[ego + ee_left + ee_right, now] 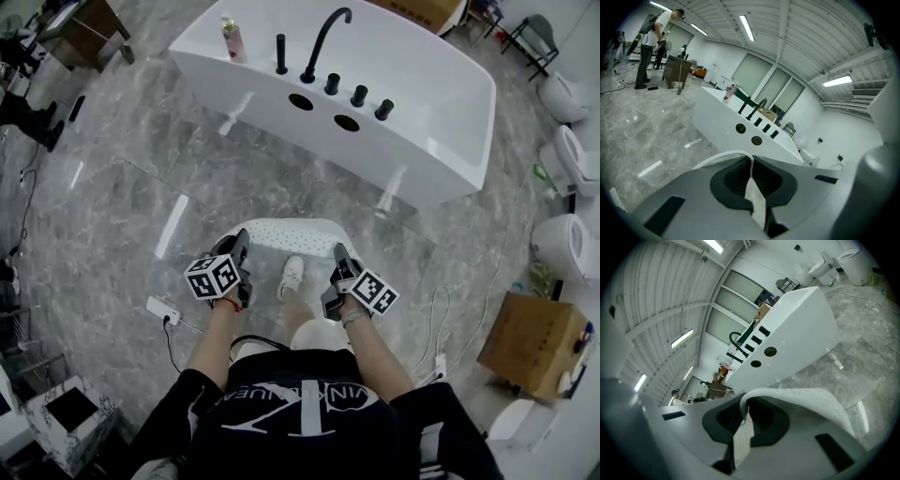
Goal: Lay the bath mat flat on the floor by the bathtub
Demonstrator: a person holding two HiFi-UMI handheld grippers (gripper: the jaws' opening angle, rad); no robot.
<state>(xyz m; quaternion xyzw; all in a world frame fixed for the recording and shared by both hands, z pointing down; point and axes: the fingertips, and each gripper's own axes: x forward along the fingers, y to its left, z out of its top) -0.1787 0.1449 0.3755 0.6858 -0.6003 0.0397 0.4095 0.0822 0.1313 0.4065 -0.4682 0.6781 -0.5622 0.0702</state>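
A white dotted bath mat [292, 234] hangs in the air in front of the person, stretched between both grippers above the grey marble floor. My left gripper [240, 255] is shut on the mat's left edge [754, 192]. My right gripper [339, 266] is shut on its right edge, and the mat [806, 401] drapes over the jaw in the right gripper view. The white bathtub [412, 122] with a black faucet [323, 39] stands just beyond the mat. The tub [722, 117] also fills the middle of the left gripper view.
A bottle [232, 39] stands on the tub's rim. A cardboard box [544, 345] and toilets [561, 246] line the right side. A power strip [162, 310] with its cable lies on the floor at left. The person's white shoe [292, 276] shows below the mat.
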